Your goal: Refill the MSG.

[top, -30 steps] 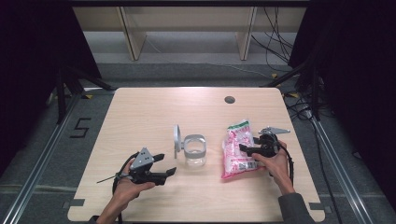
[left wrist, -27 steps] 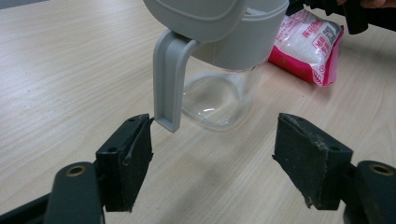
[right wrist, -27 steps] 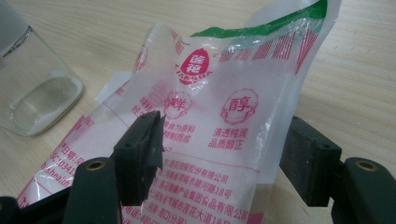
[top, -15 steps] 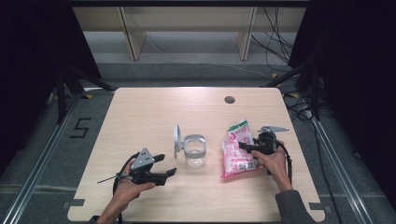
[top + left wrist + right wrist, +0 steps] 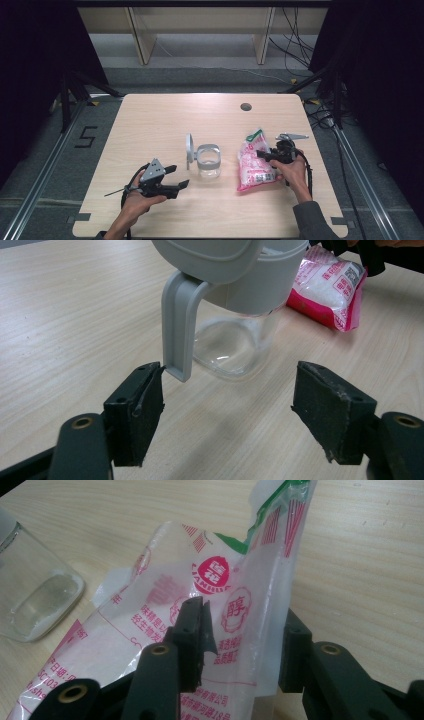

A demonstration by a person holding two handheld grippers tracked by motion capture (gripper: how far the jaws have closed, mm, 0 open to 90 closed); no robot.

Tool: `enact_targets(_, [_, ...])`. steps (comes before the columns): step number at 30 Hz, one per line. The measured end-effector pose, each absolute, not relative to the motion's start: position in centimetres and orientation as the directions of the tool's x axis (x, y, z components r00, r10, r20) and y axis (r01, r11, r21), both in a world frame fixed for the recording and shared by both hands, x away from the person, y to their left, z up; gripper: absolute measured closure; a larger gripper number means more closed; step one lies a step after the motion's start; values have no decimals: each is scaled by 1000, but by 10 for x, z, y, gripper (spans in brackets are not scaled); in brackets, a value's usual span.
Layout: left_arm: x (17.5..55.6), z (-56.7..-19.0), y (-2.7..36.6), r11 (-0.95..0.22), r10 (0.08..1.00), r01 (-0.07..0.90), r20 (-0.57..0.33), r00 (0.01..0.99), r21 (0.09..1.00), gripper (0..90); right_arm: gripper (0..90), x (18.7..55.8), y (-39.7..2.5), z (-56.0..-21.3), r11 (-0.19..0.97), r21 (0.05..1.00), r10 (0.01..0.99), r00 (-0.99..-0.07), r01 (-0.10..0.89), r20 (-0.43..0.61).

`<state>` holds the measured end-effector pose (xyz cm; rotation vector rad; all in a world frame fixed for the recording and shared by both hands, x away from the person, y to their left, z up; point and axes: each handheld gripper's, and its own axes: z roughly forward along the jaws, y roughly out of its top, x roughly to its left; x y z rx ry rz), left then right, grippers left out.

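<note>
High view: bag (image 5: pixel 255 162) seemingly lengthwise away

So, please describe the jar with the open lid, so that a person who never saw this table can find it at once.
On the light wooden table, look near the middle, between the left gripper and the pink bag that the right gripper grips. There stands the jar. It is the one clear container, with a grey collar and a grey hinged lid standing open on its left.
</note>
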<state>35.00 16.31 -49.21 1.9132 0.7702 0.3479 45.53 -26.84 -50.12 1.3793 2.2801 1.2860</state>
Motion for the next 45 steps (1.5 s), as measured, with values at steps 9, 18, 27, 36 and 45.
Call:
enact_targets(9, [349,-493,162,-277,656,376,-112,747,884,277,649,457,-265,-501,201,735,814,-528,648,243])
enact_targets(18, [349,-493,163,-281,655,370,-105,748,885,277,816,457,-263,-500,213,738,818,-529,640,224])
enact_targets(27, [350,-493,163,-290,647,359,-94,756,887,278,891,453,-259,-496,229,733,824,-529,641,205])
enact_targets(36, [348,-494,162,-280,654,371,-107,749,885,278,900,451,-260,-490,229,782,801,-568,579,187])
enact_targets(45, [348,-493,163,-300,646,360,-89,758,883,279,900,440,-263,-481,203,823,780,-595,531,192])
